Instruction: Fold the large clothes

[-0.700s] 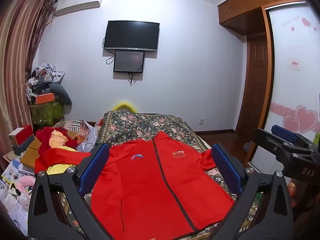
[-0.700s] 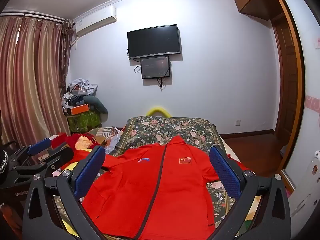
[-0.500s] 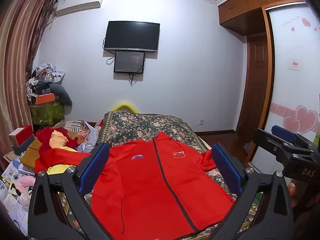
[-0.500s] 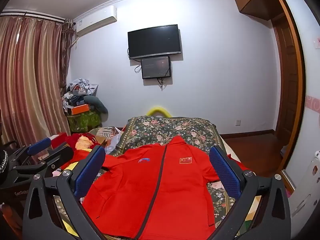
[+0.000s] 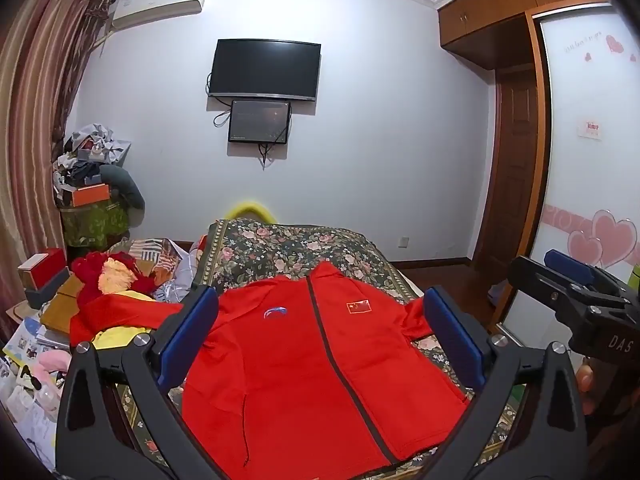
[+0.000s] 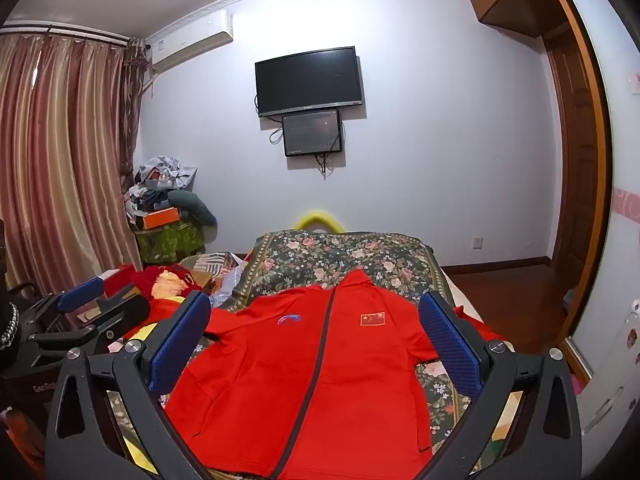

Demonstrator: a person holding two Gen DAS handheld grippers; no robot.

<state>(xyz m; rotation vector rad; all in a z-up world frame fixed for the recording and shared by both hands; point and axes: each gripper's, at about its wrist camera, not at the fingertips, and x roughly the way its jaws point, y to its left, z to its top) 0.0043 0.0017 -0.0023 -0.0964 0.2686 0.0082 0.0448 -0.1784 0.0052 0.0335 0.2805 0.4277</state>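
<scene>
The left gripper (image 5: 320,340), a black two-finger frame with blue pads, is held with its jaws spread wide and nothing between them, poised above the near part of a bed; the right gripper (image 6: 316,340), of the same make, is likewise fully spread and empty, and is seen at the right edge of the left wrist view. Framed between both pairs of pads, a large red zip-front jacket (image 5: 304,360) with a dark zipper is laid face up and zipped on a dark floral bedspread (image 5: 296,248), collar towards the far wall, one sleeve stretched off the left side over clutter, the other lying by the right edge. No fabric is touched yet, so the fold is judged not begun. A clean first fold is best served if the left sleeve is pinched near the cuff and drawn across the chest, the cloth kept low and taut, while the right sleeve is folded in likewise.
</scene>
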